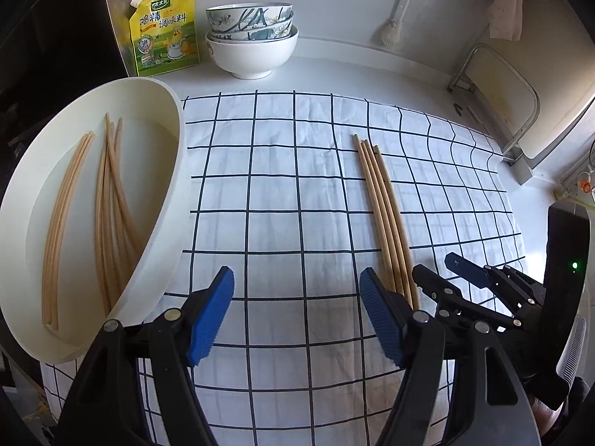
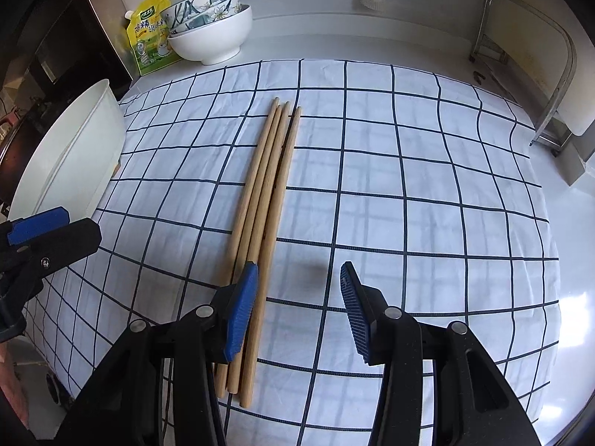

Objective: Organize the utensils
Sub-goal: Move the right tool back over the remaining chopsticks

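Observation:
Several wooden chopsticks (image 2: 266, 200) lie side by side on the checked cloth (image 2: 409, 186); they also show in the left wrist view (image 1: 383, 208). A white oval tray (image 1: 174, 171) at the left holds several more chopsticks (image 1: 108, 200); its wall shows in the right wrist view (image 2: 74, 156). My left gripper (image 1: 297, 316) is open and empty over the cloth, between the tray and the loose chopsticks. My right gripper (image 2: 297, 308) is open and empty, its left finger (image 2: 241, 312) over the near ends of the loose chopsticks. The right gripper also shows in the left wrist view (image 1: 442, 271).
Stacked bowls (image 1: 253, 37) and a yellow seasoning pouch (image 1: 163, 29) stand at the back left. A metal rack with a board (image 2: 528, 74) stands at the back right. A brush (image 1: 390, 33) hangs by the back wall.

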